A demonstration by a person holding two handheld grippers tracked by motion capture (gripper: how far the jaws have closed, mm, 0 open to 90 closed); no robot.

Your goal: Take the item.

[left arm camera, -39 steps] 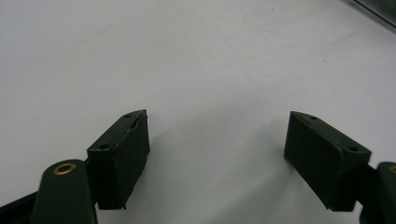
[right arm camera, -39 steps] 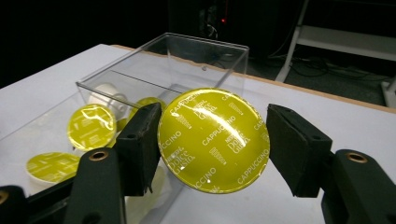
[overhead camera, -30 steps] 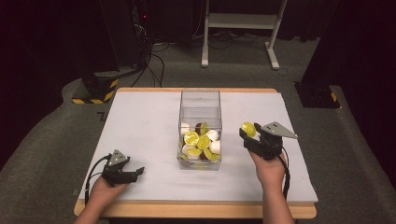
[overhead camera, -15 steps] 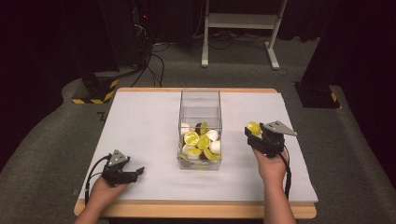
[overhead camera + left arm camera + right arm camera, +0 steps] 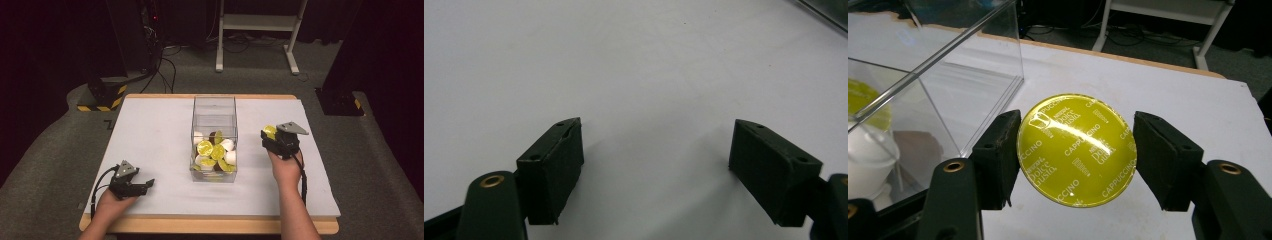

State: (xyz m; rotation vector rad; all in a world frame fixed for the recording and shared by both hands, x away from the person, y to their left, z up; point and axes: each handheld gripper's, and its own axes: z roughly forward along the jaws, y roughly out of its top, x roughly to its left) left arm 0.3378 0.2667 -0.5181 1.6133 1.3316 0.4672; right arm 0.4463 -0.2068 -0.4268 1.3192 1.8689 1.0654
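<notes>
Our right gripper (image 5: pixel 1075 150) pinches the yellow capsule (image 5: pixel 1077 149) by its rim (left gripper (image 5: pixel 656 160) spread); it may slip, at 3 o'clock of the clear box (image 5: pixel 214 107).

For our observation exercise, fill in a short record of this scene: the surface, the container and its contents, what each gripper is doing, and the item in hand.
surface: white table top
container: clear box, open at the top, mid-table
contents: yellow-lidded and white capsules, heaped at the near end
left gripper: jaws open, nothing between them, low over the table
right gripper: shut on a capsule, right of the box
item in hand: yellow-lidded capsule, lid printed "Cappuccino", facing the camera
</notes>
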